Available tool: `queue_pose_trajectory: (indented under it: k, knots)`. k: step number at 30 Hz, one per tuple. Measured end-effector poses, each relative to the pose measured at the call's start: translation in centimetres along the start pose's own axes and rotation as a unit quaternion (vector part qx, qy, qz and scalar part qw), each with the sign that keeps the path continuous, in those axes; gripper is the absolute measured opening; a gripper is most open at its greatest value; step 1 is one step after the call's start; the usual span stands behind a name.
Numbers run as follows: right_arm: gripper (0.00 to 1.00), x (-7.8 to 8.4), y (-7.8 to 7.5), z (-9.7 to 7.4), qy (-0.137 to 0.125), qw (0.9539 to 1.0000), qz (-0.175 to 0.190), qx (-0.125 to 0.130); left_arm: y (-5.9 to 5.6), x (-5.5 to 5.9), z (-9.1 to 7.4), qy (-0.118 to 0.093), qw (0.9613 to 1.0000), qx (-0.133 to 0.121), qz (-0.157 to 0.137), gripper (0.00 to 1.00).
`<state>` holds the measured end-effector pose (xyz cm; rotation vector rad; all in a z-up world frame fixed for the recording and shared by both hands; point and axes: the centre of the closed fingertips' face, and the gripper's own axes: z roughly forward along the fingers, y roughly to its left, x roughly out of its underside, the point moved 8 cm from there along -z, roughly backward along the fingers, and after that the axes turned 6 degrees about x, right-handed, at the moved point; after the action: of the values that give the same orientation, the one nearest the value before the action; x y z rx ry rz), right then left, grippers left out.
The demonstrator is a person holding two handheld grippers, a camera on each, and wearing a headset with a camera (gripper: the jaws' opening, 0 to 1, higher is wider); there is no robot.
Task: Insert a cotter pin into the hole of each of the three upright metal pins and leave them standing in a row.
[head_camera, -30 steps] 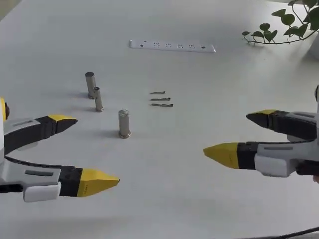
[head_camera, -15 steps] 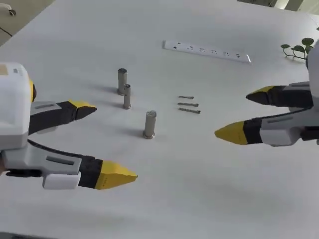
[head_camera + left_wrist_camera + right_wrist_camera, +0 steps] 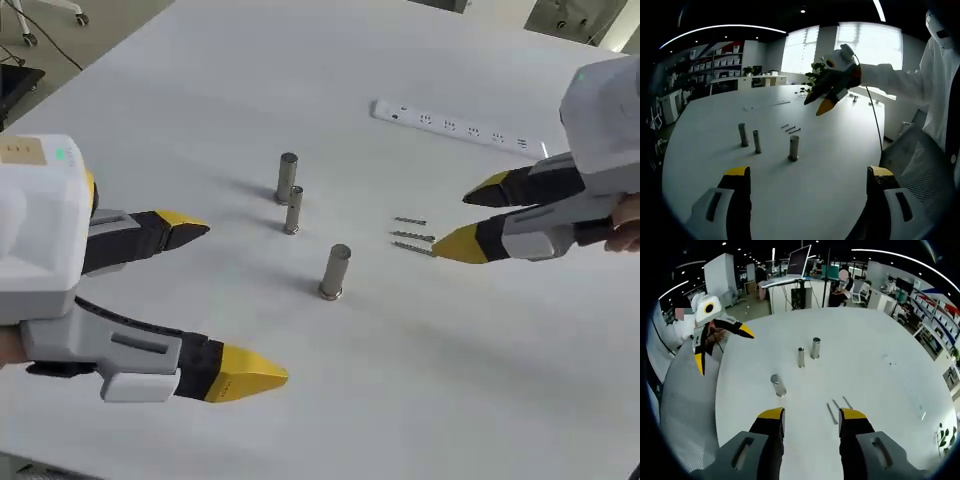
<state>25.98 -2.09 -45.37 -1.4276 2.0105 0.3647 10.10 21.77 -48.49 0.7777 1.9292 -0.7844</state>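
Observation:
Three upright metal pins stand on the white table: a far pin, a thinner middle pin and a near pin. Three cotter pins lie flat in a short stack to their right. My right gripper hovers open just right of the cotter pins, its lower tip close to the nearest one; in its own view the cotter pins lie between its jaws. My left gripper is wide open, left of and nearer than the metal pins, and holds nothing.
A white power strip lies at the far side of the table. A potted plant stands at the far edge. A mesh chair sits beside the table. Bare tabletop surrounds the pins.
The head camera has swung, which shifts the whole scene right. My right gripper has come in toward the cotter pins. The left gripper stays wide open; the metal pins and cotter pins have not moved.

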Motion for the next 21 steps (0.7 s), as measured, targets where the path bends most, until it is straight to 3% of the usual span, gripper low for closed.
queue_pose_trajectory:
  k: [5, 7, 9, 10, 13, 16, 18, 21]
  knots:
    - [0.34, 0.4, -1.2, 2.1, 0.036, 0.9990, -0.024, -0.013, -0.2, 0.5, -0.7, -0.002, 0.9999, -0.015, -0.003, 0.95]
    - [0.34, 0.6, -1.6, 3.2, 0.034, 0.9976, -0.057, -0.019, -0.1, 1.0, -1.3, 0.024, 0.9991, -0.033, 0.013, 0.94]
    - [0.30, 0.9, -1.3, 3.8, 0.041, 0.9947, -0.090, -0.029, 0.1, 1.4, -1.6, 0.032, 0.9983, -0.047, 0.016, 0.93]
    - [0.28, 1.4, -1.3, 4.4, 0.063, 0.9922, -0.101, -0.035, 0.1, 1.7, -1.8, 0.034, 0.9982, -0.049, 0.011, 0.92]
    - [0.25, 2.1, -1.3, 5.9, 0.081, 0.9901, -0.102, -0.052, 0.0, 1.9, -2.3, 0.017, 0.9984, -0.053, -0.011, 0.91]
    - [0.23, 2.5, -1.5, 6.8, 0.101, 0.9874, -0.108, -0.057, -0.2, 1.9, -2.5, 0.015, 0.9980, -0.062, -0.007, 0.86]
    - [0.22, 2.8, -2.0, 7.3, 0.123, 0.9847, -0.115, -0.045, -0.2, 1.8, -2.7, 0.016, 0.9974, -0.070, -0.001, 0.79]
    - [0.20, 3.5, -2.6, 8.0, 0.138, 0.9830, -0.108, -0.053, -0.8, 1.2, -2.7, 0.005, 0.9975, -0.071, -0.004, 0.80]
